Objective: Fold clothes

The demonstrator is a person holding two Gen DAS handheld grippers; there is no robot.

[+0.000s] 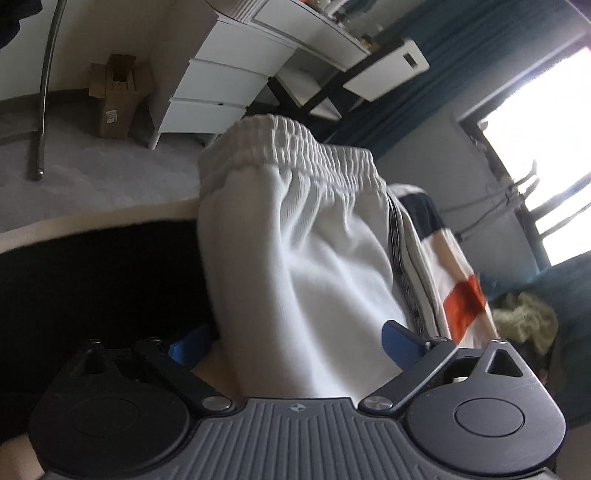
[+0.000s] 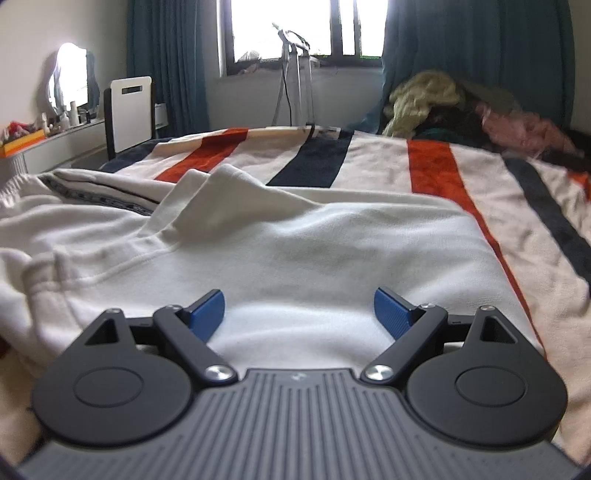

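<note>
A: What is the left gripper (image 1: 295, 341) doing?

B: Its blue pads (image 1: 400, 345) stand wide apart, with a thick fold of the white sweatpants (image 1: 314, 258) running up between them. The left pad is partly hidden behind the cloth, and I cannot tell whether either pad presses on it, so the jaws read as spread rather than clamped.

A: And past the fingers?

B: The elastic waistband (image 1: 291, 147) sits at the far end of the fold. Beside the pants lies the striped blanket (image 1: 461, 295), and beyond are white drawers (image 1: 218, 92) and a cardboard box (image 1: 118, 99) on the grey floor.

A: The right gripper (image 2: 299, 314)?

B: Also spread wide, holding nothing. It hovers low over the white sweatpants (image 2: 295, 251), which lie spread across the striped blanket (image 2: 480, 184) on the bed, one fold peaked up near the middle.

A: Further out?

B: A heap of clothes (image 2: 461, 107) lies at the bed's far right corner, a window (image 2: 295, 29) between teal curtains (image 2: 166, 62) behind.
</note>
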